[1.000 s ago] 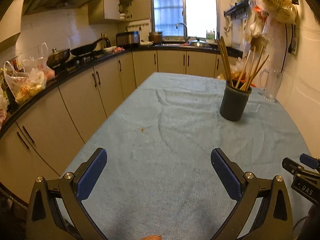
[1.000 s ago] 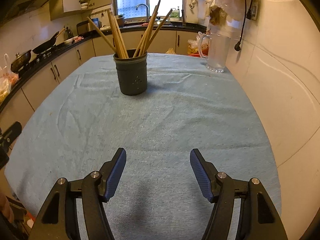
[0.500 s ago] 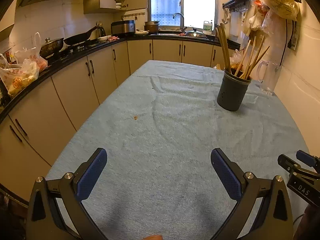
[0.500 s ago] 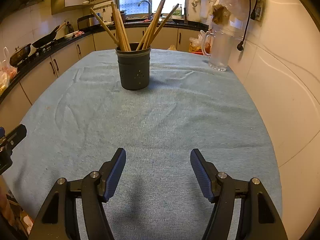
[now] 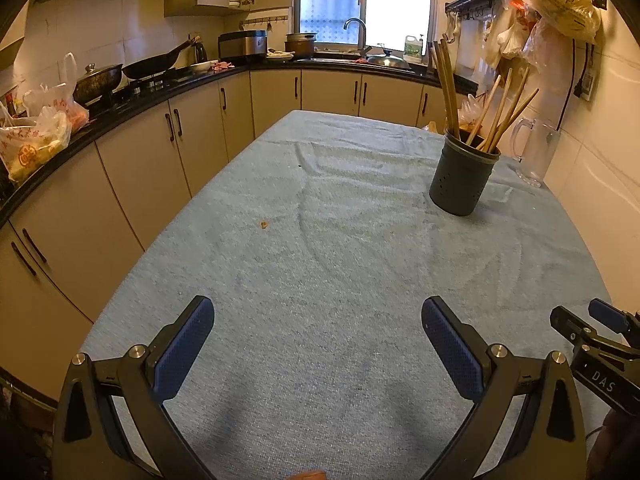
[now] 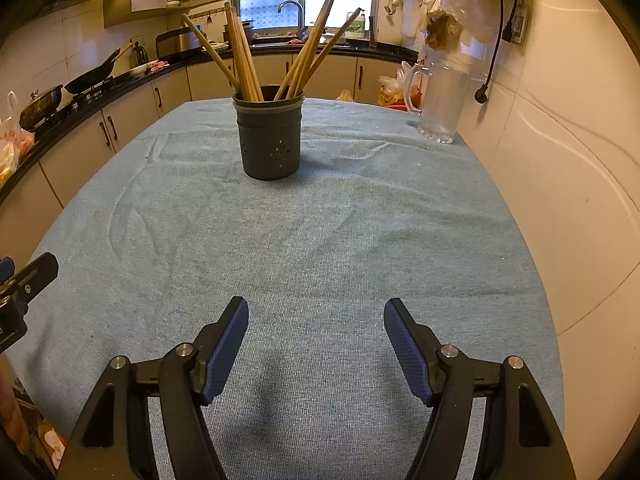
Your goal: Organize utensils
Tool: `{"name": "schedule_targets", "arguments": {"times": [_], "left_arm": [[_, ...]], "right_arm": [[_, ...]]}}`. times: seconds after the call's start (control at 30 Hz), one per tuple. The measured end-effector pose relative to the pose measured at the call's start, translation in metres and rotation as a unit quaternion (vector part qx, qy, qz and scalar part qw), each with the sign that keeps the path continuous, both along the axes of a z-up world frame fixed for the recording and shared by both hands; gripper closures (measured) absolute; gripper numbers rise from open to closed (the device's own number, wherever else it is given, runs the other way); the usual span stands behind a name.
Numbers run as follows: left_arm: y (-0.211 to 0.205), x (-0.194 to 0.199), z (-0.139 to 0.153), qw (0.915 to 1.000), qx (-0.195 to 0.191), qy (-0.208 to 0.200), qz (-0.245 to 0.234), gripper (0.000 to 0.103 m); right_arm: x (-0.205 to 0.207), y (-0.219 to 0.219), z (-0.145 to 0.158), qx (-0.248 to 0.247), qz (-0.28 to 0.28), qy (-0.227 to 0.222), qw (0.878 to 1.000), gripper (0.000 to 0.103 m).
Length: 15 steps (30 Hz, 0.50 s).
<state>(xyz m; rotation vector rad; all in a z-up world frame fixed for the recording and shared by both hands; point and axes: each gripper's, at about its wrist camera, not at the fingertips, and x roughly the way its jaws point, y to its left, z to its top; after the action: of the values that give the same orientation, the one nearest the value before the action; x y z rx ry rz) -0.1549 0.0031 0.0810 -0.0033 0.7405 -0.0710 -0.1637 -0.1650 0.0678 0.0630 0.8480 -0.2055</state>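
A dark grey utensil holder (image 5: 462, 180) stands upright on the blue cloth-covered table (image 5: 320, 280), right of centre; it also shows in the right wrist view (image 6: 271, 142). Several wooden chopsticks (image 6: 244, 60) stand in it, fanned out, and show in the left wrist view (image 5: 448, 84) too. My left gripper (image 5: 318, 320) is open and empty above the near part of the table. My right gripper (image 6: 316, 320) is open and empty, also near the front edge, well short of the holder. Its tip (image 5: 592, 332) shows at the right of the left wrist view.
A clear glass mug (image 6: 438, 106) stands at the back right by the wall. A small crumb (image 5: 264, 224) lies on the cloth left of centre. Kitchen counters with pans (image 5: 100, 80) and bags (image 5: 36, 136) run along the left and back. The white wall (image 6: 560, 160) borders the table's right.
Both grippers have drifted slightly forward and tilted; the holder looks a little nearer in the right wrist view. Both stay open and empty. Nothing on the table has moved.
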Motion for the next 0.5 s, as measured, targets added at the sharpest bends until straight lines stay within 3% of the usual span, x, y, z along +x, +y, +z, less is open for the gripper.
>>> {"name": "schedule_targets", "arguments": {"times": [0.5], "left_arm": [[-0.0026,0.0016,-0.0040,1.0000,-0.001,0.007,-0.002,0.000]], "right_arm": [[-0.0002,0.0010,0.0001,0.000,0.000,0.000,1.000,0.028]]}}
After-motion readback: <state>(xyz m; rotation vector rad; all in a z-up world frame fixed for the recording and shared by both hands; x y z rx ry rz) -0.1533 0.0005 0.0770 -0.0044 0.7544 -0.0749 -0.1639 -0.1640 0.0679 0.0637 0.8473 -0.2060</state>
